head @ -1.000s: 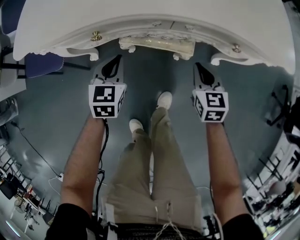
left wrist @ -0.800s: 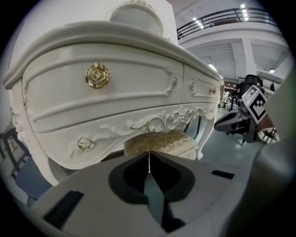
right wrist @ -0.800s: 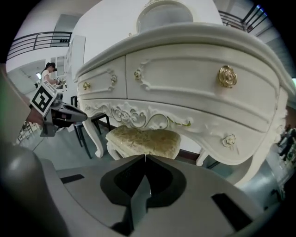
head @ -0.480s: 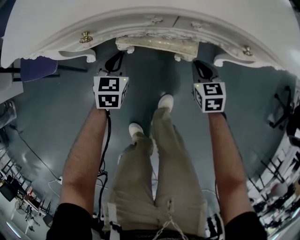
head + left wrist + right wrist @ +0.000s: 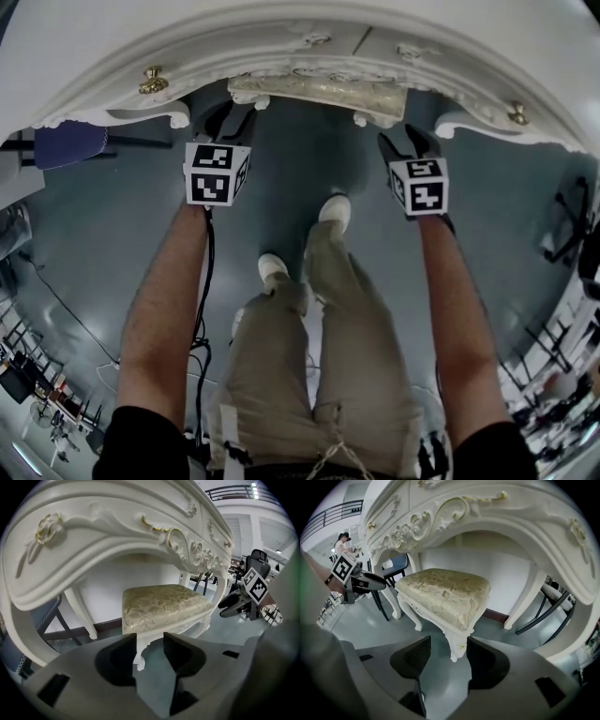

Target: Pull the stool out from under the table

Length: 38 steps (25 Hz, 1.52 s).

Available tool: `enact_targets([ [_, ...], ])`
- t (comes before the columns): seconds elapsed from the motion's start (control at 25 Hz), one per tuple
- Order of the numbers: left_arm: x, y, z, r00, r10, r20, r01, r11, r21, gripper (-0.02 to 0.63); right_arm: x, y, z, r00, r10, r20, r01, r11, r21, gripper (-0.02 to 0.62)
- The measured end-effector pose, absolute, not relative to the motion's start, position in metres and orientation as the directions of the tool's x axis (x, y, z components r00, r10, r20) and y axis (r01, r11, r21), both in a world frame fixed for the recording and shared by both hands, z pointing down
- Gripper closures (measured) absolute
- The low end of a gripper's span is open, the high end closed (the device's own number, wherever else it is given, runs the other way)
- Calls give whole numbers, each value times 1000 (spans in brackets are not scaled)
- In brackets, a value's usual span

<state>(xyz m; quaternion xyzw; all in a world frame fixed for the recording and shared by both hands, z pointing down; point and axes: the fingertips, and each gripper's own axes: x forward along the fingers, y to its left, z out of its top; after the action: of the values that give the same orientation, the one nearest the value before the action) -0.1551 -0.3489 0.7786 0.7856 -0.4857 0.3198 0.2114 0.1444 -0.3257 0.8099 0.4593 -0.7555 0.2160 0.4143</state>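
Left gripper [image 5: 150, 641]: the jaws were held apart, having just been opening; nothing was clamped.
Left gap: a carved white front leg [image 5: 139, 652] of the stool was seen through it, beyond the tips, with no pad pressed on it.
Right gripper [image 5: 449, 651]: the jaws were spread wide, likewise having just been opening; nothing was gripped.
Right gap: the other front leg [image 5: 457, 646] was framed there, with grey floor [image 5: 440, 686] shown at either side of it.
Stool [image 5: 159, 604]: a white frame and gold-patterned cushion, placed just ahead of both grippers and tucked under the table.
Table [image 5: 93, 536]: white and ornately carved, its arched front was spread over the stool, above both grippers.
Marker cubes [image 5: 217, 174] [image 5: 419, 186]: one was carried behind each pair of jaws.
Forearms [image 5: 169, 291]: bare, they were extended behind the grippers, with trousered legs [image 5: 319, 356] between them.
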Motion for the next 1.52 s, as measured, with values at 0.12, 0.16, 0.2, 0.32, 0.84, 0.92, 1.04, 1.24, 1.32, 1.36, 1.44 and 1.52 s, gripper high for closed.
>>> enact_targets([
  [0.12,-158,-351,797,316,-619,719,-898,-439,17,421,151,-326,831,-215,-498,840,-874,482,63,367],
  [0.16,-159,-353,803,314,-615,723,-897,-441,14,411,153,-328,838,-211,-492,845,-874,481,63,363],
  [0.2,-160,-355,808,311,-613,726,-896,-443,10,402,155,-330,845,-206,-487,849,-875,481,63,359],
  [0.32,-168,-361,824,300,-607,736,-896,-445,-2,387,156,-336,858,-184,-482,857,-876,476,80,344],
  [0.84,-175,-398,883,268,-544,795,-871,-490,-41,350,143,-368,899,-178,-459,871,-871,485,77,327],
  [0.92,-171,-400,887,280,-534,797,-860,-509,-38,341,143,-370,903,-181,-452,873,-870,488,72,327],
  [1.04,-171,-400,891,297,-526,797,-846,-532,-35,337,142,-373,907,-187,-452,872,-867,493,70,322],
  [1.24,-172,-404,895,302,-499,812,-836,-549,-26,330,144,-373,907,-207,-457,865,-865,498,57,322],
  [1.32,-172,-403,894,302,-490,818,-838,-546,-17,330,150,-373,911,-194,-452,871,-863,501,67,322],
  [1.36,-172,-401,893,302,-485,821,-839,-544,-13,330,152,-372,912,-187,-449,874,-864,499,71,322],
  [1.44,-169,-396,893,302,-475,826,-842,-540,-3,330,153,-367,911,-182,-436,881,-871,487,61,324],
  [1.52,-166,-390,892,304,-469,829,-844,-536,6,331,152,-359,907,-177,-411,894,-879,474,43,324],
])
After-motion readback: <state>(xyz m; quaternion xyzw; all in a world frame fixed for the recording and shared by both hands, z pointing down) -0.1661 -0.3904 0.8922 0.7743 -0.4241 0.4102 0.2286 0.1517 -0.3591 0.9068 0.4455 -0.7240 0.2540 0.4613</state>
